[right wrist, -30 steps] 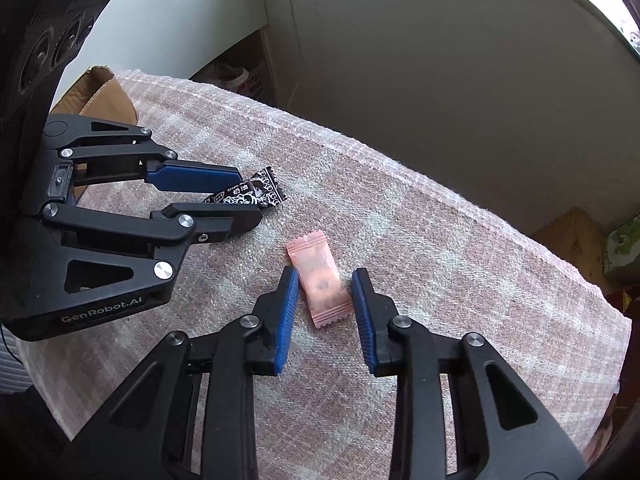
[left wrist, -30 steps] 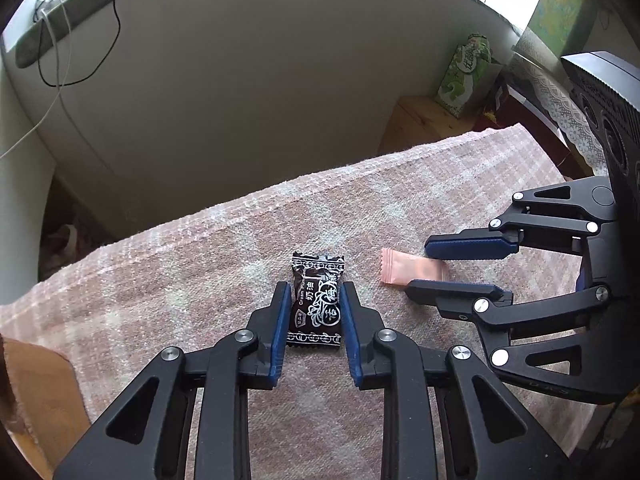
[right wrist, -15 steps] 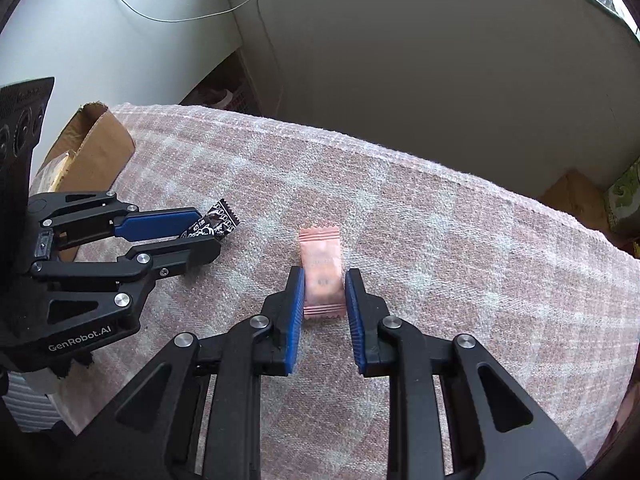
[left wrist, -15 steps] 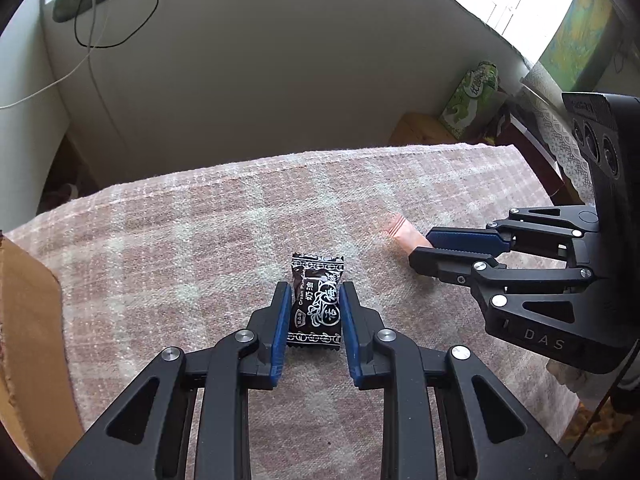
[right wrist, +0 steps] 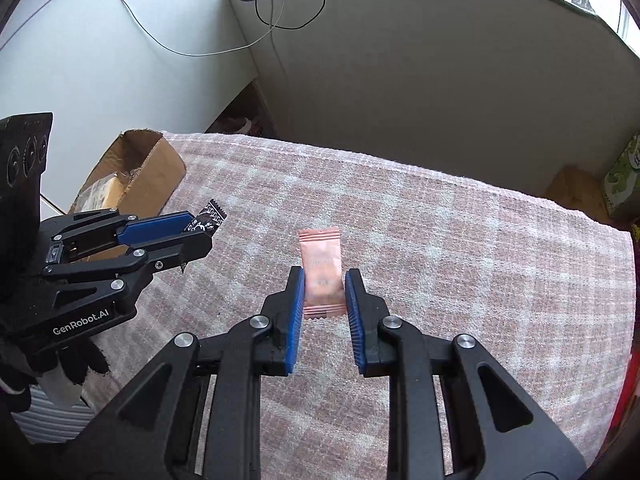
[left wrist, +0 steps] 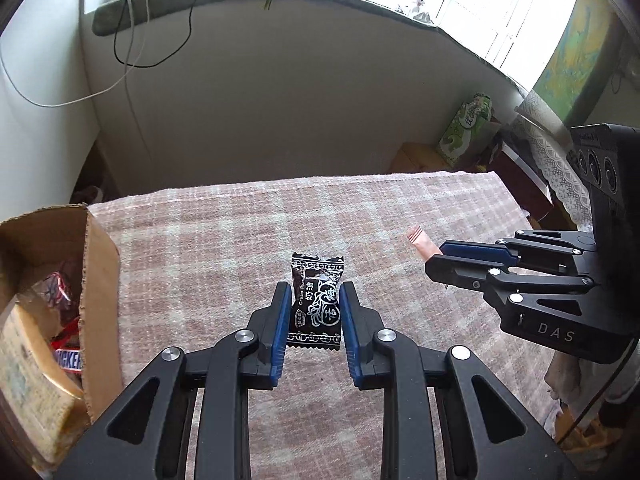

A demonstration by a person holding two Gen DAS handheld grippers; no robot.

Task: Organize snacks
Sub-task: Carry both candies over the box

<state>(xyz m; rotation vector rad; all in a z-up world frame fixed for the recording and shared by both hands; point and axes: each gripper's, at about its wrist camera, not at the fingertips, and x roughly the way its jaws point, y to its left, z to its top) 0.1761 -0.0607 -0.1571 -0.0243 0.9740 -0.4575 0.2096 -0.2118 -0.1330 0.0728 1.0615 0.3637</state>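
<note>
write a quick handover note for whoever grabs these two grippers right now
Left gripper: shut on the black candy, held above the cloth.
Right gripper: shut on the pink candy, also lifted.
Cardboard box sits at the left end of the checked cloth and already holds other snacks.
Done: both candies picked up.
Left: likely carry each to the box and release.

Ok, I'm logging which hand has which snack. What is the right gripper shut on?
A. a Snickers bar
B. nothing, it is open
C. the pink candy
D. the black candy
C: in the right wrist view the right gripper has its pads pressed on both sides of the pink candy, while the black candy sits in the left gripper.
</note>
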